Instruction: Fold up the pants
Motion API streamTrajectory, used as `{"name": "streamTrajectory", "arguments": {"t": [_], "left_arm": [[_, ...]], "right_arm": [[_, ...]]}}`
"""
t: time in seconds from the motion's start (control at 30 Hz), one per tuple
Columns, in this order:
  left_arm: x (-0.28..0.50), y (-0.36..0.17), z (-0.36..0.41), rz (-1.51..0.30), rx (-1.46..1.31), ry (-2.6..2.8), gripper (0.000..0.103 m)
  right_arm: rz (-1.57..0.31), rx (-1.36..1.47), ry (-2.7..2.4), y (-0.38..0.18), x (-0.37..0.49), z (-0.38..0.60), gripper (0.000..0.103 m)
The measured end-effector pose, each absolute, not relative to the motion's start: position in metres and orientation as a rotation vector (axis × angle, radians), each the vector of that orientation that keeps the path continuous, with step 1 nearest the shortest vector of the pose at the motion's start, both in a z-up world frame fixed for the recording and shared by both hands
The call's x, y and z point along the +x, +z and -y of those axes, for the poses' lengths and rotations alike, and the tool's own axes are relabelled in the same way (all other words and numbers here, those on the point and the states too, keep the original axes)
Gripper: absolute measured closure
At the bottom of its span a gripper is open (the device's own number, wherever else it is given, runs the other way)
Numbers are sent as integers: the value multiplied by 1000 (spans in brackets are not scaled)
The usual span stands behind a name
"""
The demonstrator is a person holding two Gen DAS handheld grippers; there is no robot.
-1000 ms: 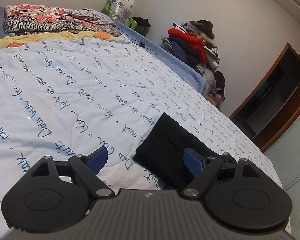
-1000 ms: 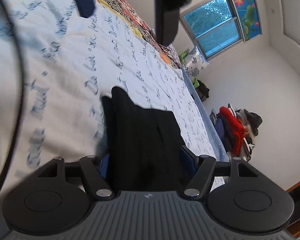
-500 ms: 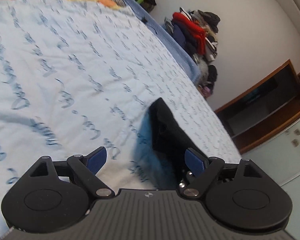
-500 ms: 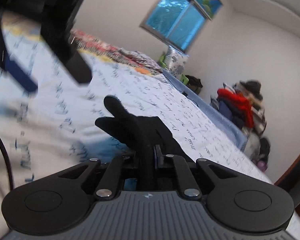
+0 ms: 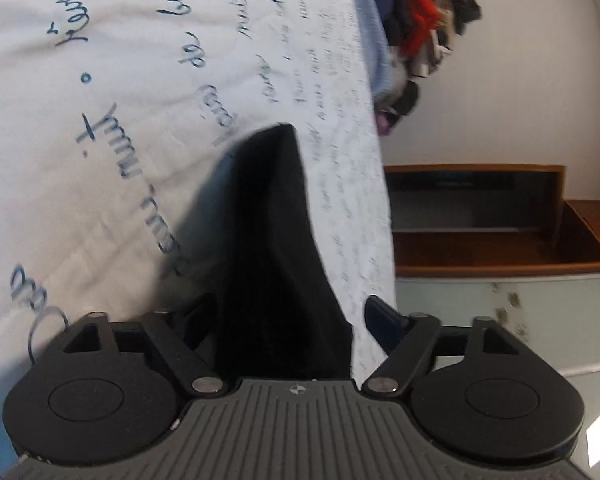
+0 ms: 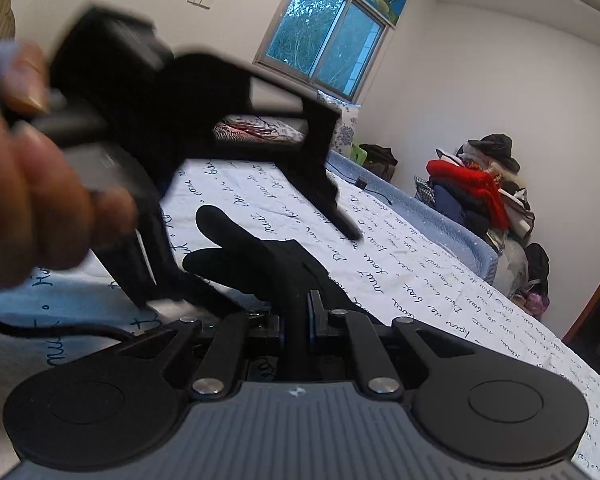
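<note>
The left gripper (image 5: 284, 320) has swung in over the pants (image 5: 276, 248), jaws spread wide with cloth between them, gripping nothing. The right gripper (image 6: 300, 316) is clamped on a fold lifted off the bed (image 5: 100, 100). Lifting 1-handed could spill the fold.

The right gripper (image 6: 298, 322) is clamping its blue-padded fingers (image 6: 312, 312) on a fold of the black fabric pants (image 6: 260, 256), which are lying on the white bedspread with blue handwriting (image 6: 420, 276). Above the pants, the left gripper (image 6: 236, 160) is hovering, blurred, in a bare hand (image 6: 32, 196).
</note>
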State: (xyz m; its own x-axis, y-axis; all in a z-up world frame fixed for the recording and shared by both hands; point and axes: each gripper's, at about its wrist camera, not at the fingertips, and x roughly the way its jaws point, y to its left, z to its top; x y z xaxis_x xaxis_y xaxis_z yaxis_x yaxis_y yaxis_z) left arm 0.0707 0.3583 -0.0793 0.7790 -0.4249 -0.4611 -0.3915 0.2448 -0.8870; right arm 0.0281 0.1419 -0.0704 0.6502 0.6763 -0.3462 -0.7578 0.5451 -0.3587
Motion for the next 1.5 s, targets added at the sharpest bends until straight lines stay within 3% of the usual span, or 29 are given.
{"name": "streamTrajectory", "arguments": {"t": [0.1, 0.2, 0.43, 0.7, 0.9, 1.07, 1.5], "left_arm": [[87, -78, -363, -820, -1281, 37, 77], [97, -57, -355, -850, -1146, 74, 84], [109, 11, -304, -812, -898, 68, 86], [133, 67, -186, -841, -588, -117, 86], [163, 36, -75, -975, -342, -242, 86], [182, -7, -28, -1091, -280, -220, 85], [179, -7, 79, -1137, -69, -321, 84]], "right_arm": [[-188, -524, 861, -74, 27, -144, 94], [-210, -555, 870, -81, 24, -151, 94], [-204, -482, 836, -70, 20, -137, 94], [-262, -119, 714, -32, 29, -47, 94], [-366, 113, 566, -46, 32, 43, 93], [-545, 362, 507, -82, 51, 99, 93], [-530, 468, 410, -91, 17, 158, 93]]}}
